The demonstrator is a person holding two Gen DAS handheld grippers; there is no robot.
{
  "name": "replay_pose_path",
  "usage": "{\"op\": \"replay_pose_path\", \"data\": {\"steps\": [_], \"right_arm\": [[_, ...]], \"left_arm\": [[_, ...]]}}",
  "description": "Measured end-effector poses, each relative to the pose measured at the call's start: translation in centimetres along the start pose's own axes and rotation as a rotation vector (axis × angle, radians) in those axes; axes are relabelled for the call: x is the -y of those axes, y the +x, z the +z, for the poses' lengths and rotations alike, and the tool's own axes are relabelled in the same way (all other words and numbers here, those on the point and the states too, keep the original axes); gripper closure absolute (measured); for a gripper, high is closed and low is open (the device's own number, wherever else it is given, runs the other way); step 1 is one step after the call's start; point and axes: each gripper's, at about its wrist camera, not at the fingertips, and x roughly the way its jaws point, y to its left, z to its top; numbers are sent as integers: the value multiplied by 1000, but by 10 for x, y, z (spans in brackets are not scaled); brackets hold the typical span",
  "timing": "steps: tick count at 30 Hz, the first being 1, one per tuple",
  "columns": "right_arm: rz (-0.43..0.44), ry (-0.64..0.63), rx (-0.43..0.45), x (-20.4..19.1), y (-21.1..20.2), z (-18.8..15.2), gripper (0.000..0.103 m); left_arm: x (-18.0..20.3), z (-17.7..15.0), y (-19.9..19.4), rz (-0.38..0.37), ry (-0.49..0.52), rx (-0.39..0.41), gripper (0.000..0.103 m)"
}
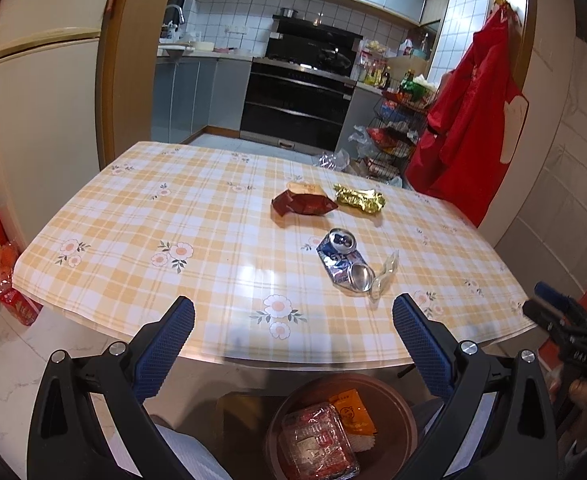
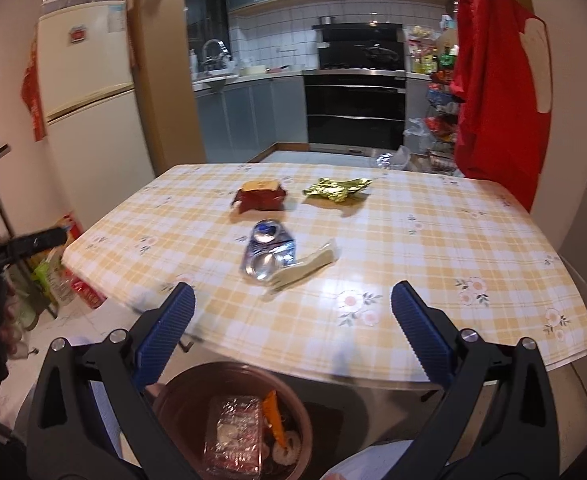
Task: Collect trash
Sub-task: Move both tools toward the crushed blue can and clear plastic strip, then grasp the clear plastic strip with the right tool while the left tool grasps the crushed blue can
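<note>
A brown bin (image 1: 407,420) (image 2: 173,396) stands on the floor below the table's near edge, with a red plastic packet (image 1: 319,444) (image 2: 235,440) and an orange wrapper (image 1: 353,412) (image 2: 275,416) inside. On the checked tablecloth lie a crushed blue can (image 1: 343,258) (image 2: 267,250), a clear wrapper (image 1: 385,274) (image 2: 303,268), a dark red snack bag (image 1: 303,202) (image 2: 259,198) and a gold foil wrapper (image 1: 359,198) (image 2: 335,190). My left gripper (image 1: 293,316) is open and empty above the bin. My right gripper (image 2: 293,304) is also wide open and empty over the bin.
The table (image 1: 153,216) fills the middle of both views. A fridge (image 2: 89,96) stands at the left, and a red garment (image 1: 465,120) hangs at the right. Bags (image 1: 1,280) sit on the floor at the left. A kitchen with an oven (image 1: 297,104) lies behind.
</note>
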Motion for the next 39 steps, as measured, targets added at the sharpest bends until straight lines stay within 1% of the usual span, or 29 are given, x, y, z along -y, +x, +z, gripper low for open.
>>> {"op": "replay_pose_path", "data": {"steps": [3,10,16,18,19,20,21,22,23,24,26,29,33,38,39], "right_arm": [[-31,4,-1,9,11,2,6],[-62,16,-84,25,58,3,6],[-21,49,-154,34,114,7,6],[-4,69,-178,38,136,10,6],[15,90,-196,40,147,12,6],[55,115,-220,42,161,15,6],[64,116,-231,42,171,16,6],[46,101,-241,41,181,18,6],[0,71,-262,37,195,20,6],[-15,62,-276,35,203,20,6],[-6,84,-287,34,223,22,6],[-16,105,-304,34,242,23,7],[-17,146,-317,35,258,21,8],[-31,213,-334,41,268,12,9],[-31,219,-340,41,270,11,13]], "left_arm": [[1,0,12,7,5,-18,6],[6,-2,51,14,24,-72,6],[8,1,98,14,29,-130,6],[10,5,112,11,38,-137,6],[12,6,117,10,43,-139,6],[13,8,124,9,50,-141,6],[15,10,130,9,56,-143,6],[17,13,139,10,65,-150,6],[17,14,145,12,67,-155,6],[18,17,153,14,67,-160,6],[18,21,165,12,66,-166,6],[20,26,179,14,76,-170,6],[21,29,193,15,90,-180,6],[22,26,208,20,93,-202,6],[22,26,210,21,94,-207,6]]}}
